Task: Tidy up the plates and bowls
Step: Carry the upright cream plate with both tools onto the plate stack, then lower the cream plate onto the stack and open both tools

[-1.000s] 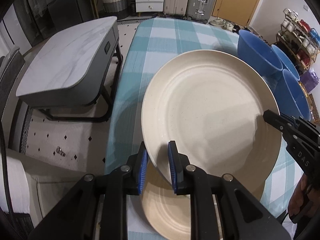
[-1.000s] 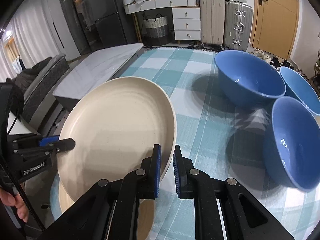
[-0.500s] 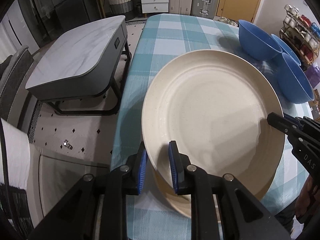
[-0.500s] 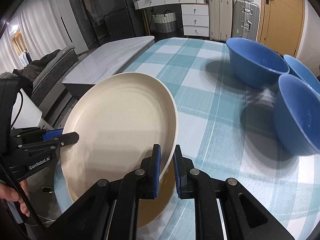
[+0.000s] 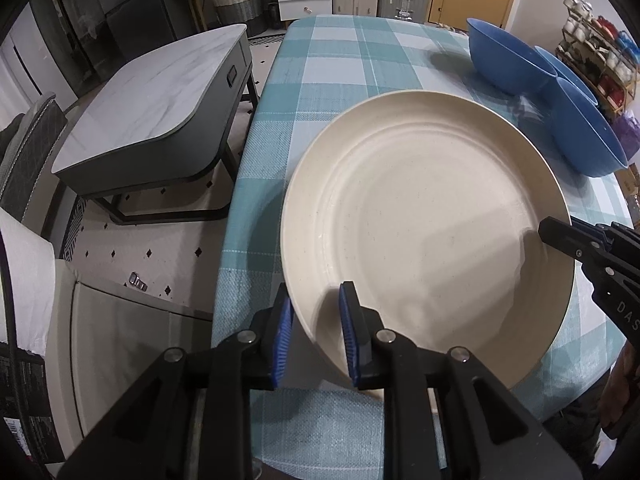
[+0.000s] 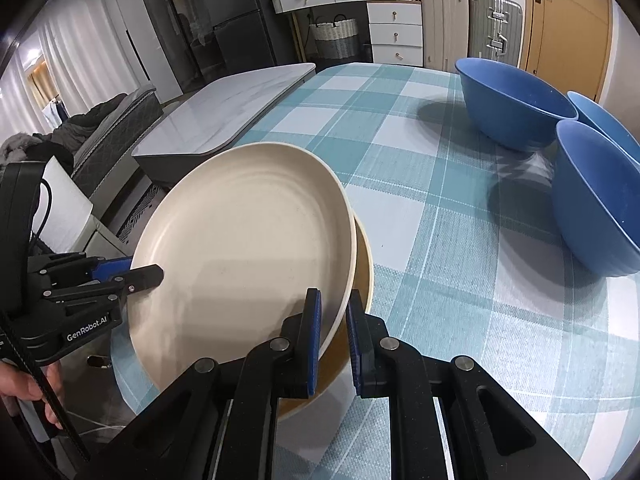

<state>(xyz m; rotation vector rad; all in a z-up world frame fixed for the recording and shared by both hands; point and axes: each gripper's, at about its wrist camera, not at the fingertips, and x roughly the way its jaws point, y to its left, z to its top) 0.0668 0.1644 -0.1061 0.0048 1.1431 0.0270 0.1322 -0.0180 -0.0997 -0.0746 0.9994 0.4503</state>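
A large cream plate [image 5: 424, 224] hangs slightly tilted over the near left corner of the checked table [image 6: 440, 208]. My left gripper [image 5: 316, 320] is shut on its near rim, and my right gripper [image 6: 334, 320] is shut on the opposite rim. Each gripper shows in the other's view: the right gripper [image 5: 556, 236] and the left gripper [image 6: 140, 274]. A tan plate [image 6: 362, 280] lies on the table right under the cream one and is mostly covered. I cannot tell if the two plates touch. Three blue bowls [image 6: 516, 104] [image 6: 604, 124] [image 6: 596, 196] cluster at the far right.
The table's left edge runs close beside the plates, with patterned floor below. A low grey marble-topped table [image 5: 152, 104] stands to the left. A rack of small items [image 5: 600, 52] is behind the bowls. A hand [image 6: 24, 384] holds the left gripper.
Both grippers have carried the cream plate down and over the tan plate. Much less of the tan plate shows now. The bowls have not moved.
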